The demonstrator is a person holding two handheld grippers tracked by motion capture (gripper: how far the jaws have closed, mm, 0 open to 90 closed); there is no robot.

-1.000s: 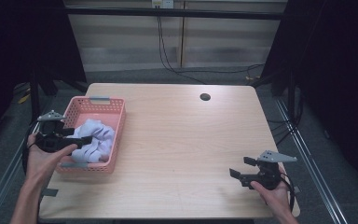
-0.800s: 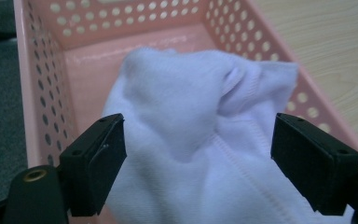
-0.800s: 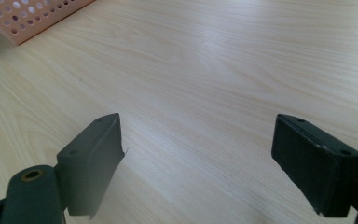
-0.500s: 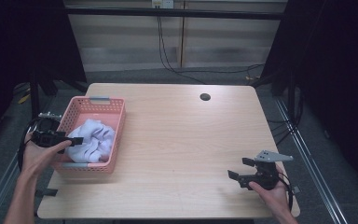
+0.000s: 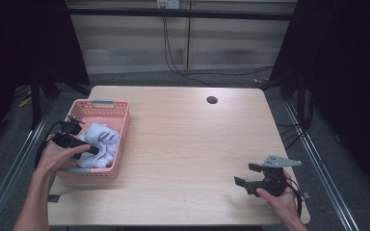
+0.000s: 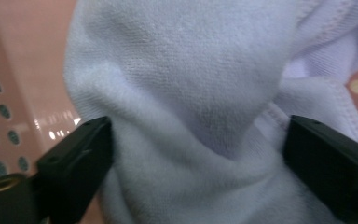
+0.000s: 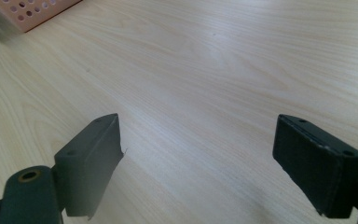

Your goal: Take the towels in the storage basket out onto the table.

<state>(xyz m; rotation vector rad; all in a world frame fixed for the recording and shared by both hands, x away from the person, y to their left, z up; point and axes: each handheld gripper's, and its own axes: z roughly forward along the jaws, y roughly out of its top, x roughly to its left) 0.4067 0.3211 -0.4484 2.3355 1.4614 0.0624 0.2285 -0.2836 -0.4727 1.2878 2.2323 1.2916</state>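
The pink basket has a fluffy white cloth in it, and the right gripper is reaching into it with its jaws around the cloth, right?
Not quite: it is the left gripper that reaches into the pink basket, its jaws open around the white cloth, as the left gripper view shows. The right gripper hangs open over bare table.

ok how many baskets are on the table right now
1. A pink basket sits at the table's left edge, holding pale cloth. The left gripper reaches into it, jaws apart around the cloth. Nothing suggests a hidden second one.

Bare table (image 5: 183,144) lies open right of the pink basket (image 5: 120,144), whose walls hem the cloth (image 5: 101,139).
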